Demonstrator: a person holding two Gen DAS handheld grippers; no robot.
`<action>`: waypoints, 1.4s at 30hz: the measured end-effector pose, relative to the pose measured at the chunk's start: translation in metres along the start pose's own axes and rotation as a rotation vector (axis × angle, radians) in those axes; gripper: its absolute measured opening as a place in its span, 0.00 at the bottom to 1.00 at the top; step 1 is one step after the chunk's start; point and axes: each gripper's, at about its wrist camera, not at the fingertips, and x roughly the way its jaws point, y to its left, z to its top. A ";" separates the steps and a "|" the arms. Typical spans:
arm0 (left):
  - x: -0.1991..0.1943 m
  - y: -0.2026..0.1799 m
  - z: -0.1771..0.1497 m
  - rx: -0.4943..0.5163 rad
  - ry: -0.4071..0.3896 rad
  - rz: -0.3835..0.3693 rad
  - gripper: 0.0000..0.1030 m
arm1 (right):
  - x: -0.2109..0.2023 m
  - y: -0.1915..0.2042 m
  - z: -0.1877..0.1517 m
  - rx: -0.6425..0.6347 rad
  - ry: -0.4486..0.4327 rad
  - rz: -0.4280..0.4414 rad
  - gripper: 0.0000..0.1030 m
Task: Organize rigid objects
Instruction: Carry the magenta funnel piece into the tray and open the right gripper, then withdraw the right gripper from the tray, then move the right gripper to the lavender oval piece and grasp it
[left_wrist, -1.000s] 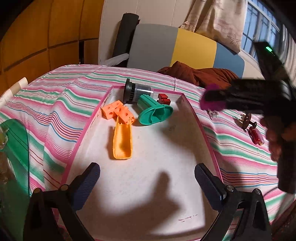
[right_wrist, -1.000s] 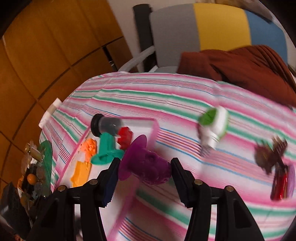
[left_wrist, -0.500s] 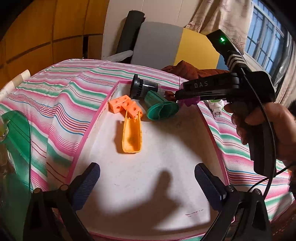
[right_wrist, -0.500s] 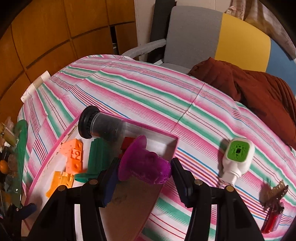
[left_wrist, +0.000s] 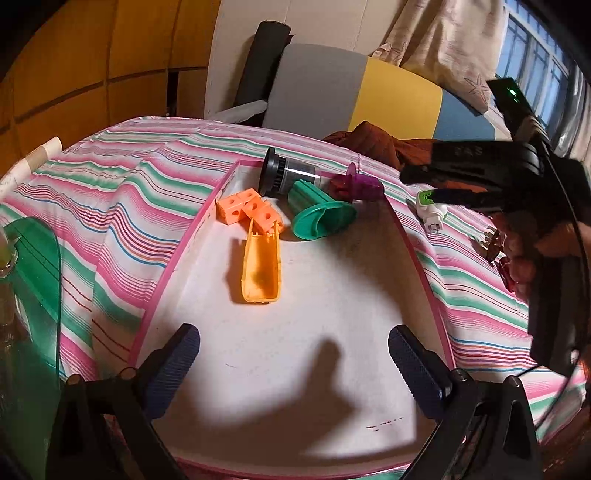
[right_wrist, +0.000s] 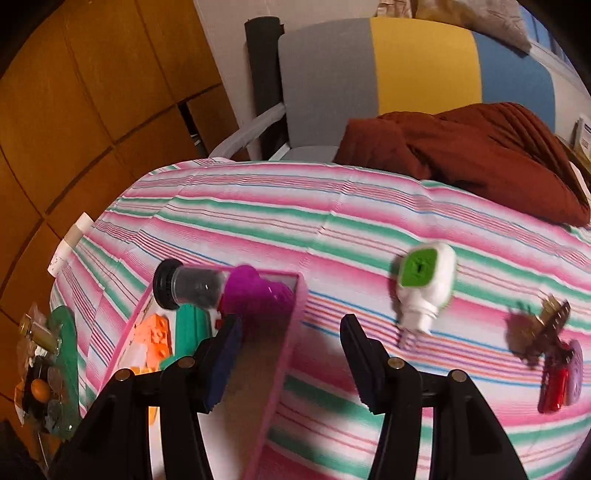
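the pink-rimmed tray (left_wrist: 177, 251) lies on the striped cloth (left_wrist: 122, 206) of the counter. in the left wrist view the left claw (left_wrist: 293, 369) hovers over the tray's near end, its two blue pads wide apart with only bare tray floor between them.

at the tray's far end, around 12 o'clock, the sorted pieces crowd together: the orange blocks (left_wrist: 247, 210) at 11 o'clock, the orange trough (left_wrist: 260, 271) just below and touching them, the green flanged piece (left_wrist: 319, 216) lying on its side, the black-capped clear cylinder (left_wrist: 286, 177) behind it, and the purple piece (left_wrist: 360, 184) in the far right corner beside a small red piece (left_wrist: 335, 187).

the right claw (right_wrist: 291, 336) is seen from its own camera with its fingers apart and empty, one over the tray's inside, the other over the cloth, the tray's right rim (right_wrist: 288, 350) running between them. the purple piece (right_wrist: 255, 295) sits free in the corner ahead at 11 o'clock.

outside the tray, at 2 o'clock, a white and green plug-in device (right_wrist: 424, 280) lies on the cloth, and farther right a brown clip and a red item (right_wrist: 552, 387), both blurred.
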 end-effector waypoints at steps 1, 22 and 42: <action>0.000 -0.001 0.000 0.001 0.000 0.000 1.00 | -0.002 -0.002 -0.001 -0.001 0.002 -0.004 0.54; -0.023 -0.036 -0.006 0.046 -0.040 -0.116 1.00 | -0.042 -0.071 -0.086 0.074 0.052 -0.109 0.54; -0.028 -0.121 -0.026 0.322 -0.023 -0.187 1.00 | -0.086 -0.192 -0.103 0.324 0.100 -0.280 0.54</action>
